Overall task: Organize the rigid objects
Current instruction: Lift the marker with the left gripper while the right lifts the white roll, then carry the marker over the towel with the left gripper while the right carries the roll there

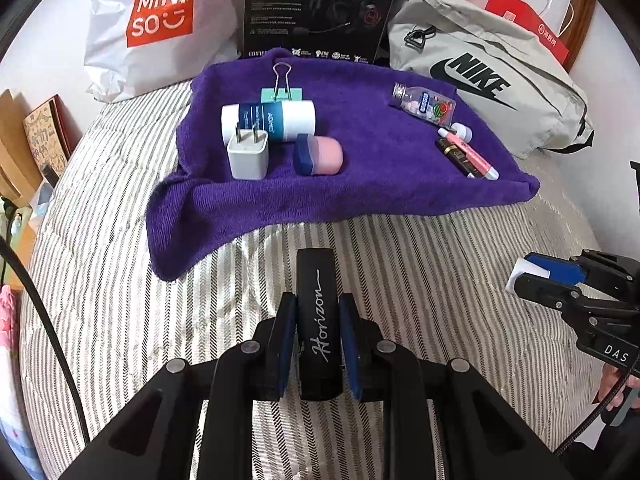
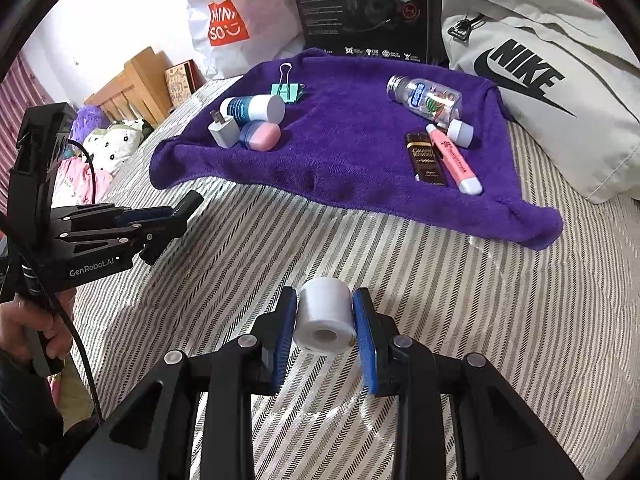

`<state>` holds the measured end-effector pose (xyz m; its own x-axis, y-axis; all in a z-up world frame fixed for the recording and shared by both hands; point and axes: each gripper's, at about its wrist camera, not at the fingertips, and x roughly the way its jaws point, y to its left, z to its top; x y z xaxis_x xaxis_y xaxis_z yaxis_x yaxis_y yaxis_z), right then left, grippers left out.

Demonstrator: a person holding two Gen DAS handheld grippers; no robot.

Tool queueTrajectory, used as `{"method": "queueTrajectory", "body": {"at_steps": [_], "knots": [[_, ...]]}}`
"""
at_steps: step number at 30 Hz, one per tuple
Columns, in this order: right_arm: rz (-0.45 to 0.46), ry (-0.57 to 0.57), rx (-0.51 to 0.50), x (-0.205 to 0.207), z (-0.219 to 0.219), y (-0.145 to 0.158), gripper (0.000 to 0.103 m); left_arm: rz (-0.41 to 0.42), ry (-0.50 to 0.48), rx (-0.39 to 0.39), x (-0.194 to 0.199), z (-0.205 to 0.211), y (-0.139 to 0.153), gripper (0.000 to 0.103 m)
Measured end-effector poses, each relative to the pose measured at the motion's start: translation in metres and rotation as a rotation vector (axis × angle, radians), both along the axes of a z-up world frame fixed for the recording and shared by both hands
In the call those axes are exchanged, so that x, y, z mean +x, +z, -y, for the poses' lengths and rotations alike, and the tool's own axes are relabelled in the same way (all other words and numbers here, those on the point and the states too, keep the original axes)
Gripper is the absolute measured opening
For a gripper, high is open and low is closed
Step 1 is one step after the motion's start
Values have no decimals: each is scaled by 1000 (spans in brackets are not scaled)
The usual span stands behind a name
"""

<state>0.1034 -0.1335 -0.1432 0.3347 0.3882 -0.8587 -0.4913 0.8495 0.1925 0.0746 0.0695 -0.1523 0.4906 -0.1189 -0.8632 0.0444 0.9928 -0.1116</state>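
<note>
Well under way, by the look of it. Already laid on the purple towel (image 1: pixel 360 184) in two clusters: at its left a white charger plug (image 1: pixel 247 154), a blue-and-white tube (image 1: pixel 268 116), a pink case with a blue lid (image 1: pixel 319 155) and a teal binder clip (image 1: pixel 282 90); at its right a small clear bottle (image 1: pixel 423 103), a pink highlighter (image 1: pixel 468 148), a dark brown stick pack (image 1: pixel 456 156) and a small white cap (image 2: pixel 460 132). Left and right groups well apart, bare towel between them.

Still to be placed, judging from the hands: two pieces. Left gripper (image 1: pixel 318 308) with fingers clenched on a slim black case (image 1: pixel 318 320) lettered "Horizon", held above the striped bedding short of the towel's near edge. Right gripper (image 2: pixel 325 312) with fingers grasping a white roll of tape (image 2: pixel 325 318) by its sides, hollow core facing the camera, likewise over the bedding and not yet over the towel. Likely remaining: carrying each to a cluster and setting it down without knocking the neighbours.

Working surface a bed (image 1: pixel 120 280), not a tabletop: soft quilt in grey-and-white stripes, the towel rumpled at its near left corner. Behind the towel, propped against a pale wall, a white shopping bag (image 1: pixel 160 20) with an orange logo, a black headset box (image 1: pixel 320 4), a grey sports bag (image 1: pixel 492 80) and a red paper bag (image 1: pixel 528 20). Off the left side, a wooden headboard (image 2: pixel 132 80), plush toys (image 2: pixel 116 140) and pink fabric.
</note>
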Motion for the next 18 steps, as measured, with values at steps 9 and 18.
{"method": "queueTrajectory", "body": {"at_steps": [9, 18], "knots": [[56, 2, 4, 3, 3, 22, 29, 42, -13, -12, 6, 5, 21, 21], [123, -14, 8, 23, 5, 45, 29, 71, -30, 16, 25, 9, 38, 21]]}}
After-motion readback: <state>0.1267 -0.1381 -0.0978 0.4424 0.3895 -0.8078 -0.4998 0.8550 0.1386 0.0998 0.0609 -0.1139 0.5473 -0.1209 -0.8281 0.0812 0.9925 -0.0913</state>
